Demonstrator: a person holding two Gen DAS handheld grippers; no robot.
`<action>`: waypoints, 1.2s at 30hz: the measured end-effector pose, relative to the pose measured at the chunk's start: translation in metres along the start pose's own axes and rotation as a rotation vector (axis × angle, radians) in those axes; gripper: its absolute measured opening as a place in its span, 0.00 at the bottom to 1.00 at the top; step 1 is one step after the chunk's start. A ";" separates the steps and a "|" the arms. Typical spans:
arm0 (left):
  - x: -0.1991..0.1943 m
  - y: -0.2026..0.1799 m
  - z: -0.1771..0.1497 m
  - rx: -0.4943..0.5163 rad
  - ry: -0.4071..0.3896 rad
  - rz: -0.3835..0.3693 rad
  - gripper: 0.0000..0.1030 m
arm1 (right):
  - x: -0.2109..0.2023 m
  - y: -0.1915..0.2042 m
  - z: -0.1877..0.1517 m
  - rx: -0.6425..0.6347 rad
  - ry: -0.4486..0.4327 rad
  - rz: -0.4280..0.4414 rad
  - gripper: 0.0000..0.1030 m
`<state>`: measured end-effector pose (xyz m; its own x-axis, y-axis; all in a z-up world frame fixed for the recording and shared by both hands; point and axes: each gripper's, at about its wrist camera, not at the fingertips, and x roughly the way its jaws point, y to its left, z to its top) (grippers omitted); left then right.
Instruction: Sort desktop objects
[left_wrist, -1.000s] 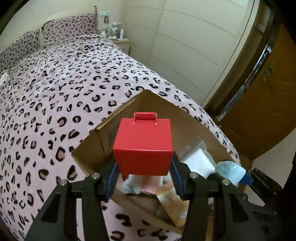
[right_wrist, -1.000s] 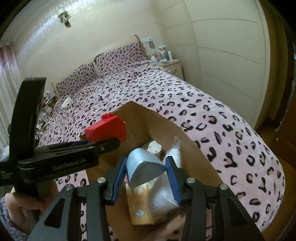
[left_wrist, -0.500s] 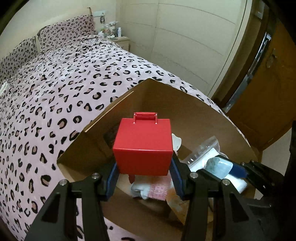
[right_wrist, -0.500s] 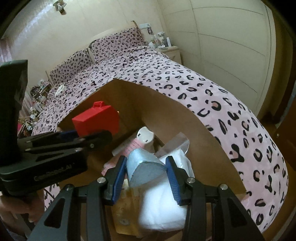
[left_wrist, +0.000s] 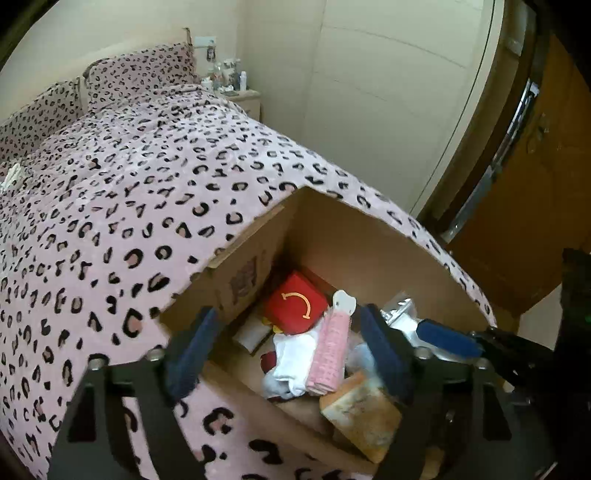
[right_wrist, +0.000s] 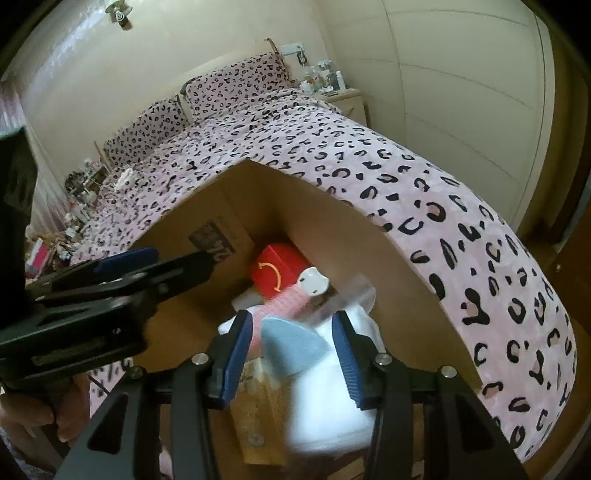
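Cardboard box (left_wrist: 354, 236) sits on the bed (left_wrist: 122, 184), which has a pink leopard-print cover. Left hand-held gripper (left_wrist: 284, 350): jaws have just been opening, now wide apart with nothing between them. Red box (left_wrist: 295, 304) lies inside the cardboard box at its far corner, about 12 o'clock from the left gripper, resting on other contents; a pink ribbed item (left_wrist: 328, 354) leans just beside it at 4 o'clock. Right hand-held gripper (right_wrist: 291, 354): jaws have just been opening slightly; a pale blue wedge-shaped object (right_wrist: 291, 350) sits between them, blurred, with a gap visible at either pad.
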<state>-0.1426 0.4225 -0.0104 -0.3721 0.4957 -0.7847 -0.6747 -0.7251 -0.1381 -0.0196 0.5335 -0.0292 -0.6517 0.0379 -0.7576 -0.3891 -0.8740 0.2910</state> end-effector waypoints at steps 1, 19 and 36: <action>-0.006 0.001 0.000 -0.006 -0.011 0.006 0.84 | -0.002 0.000 0.002 0.007 0.007 0.004 0.47; -0.084 -0.016 -0.075 -0.036 0.005 0.163 0.98 | -0.106 -0.005 -0.058 0.066 -0.043 -0.068 0.52; -0.078 -0.050 -0.099 -0.059 0.040 0.218 0.99 | -0.096 -0.004 -0.087 0.037 -0.005 -0.152 0.52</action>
<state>-0.0169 0.3733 -0.0021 -0.4785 0.3053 -0.8233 -0.5421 -0.8403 0.0034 0.1005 0.4914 -0.0085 -0.5865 0.1703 -0.7918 -0.5072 -0.8395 0.1951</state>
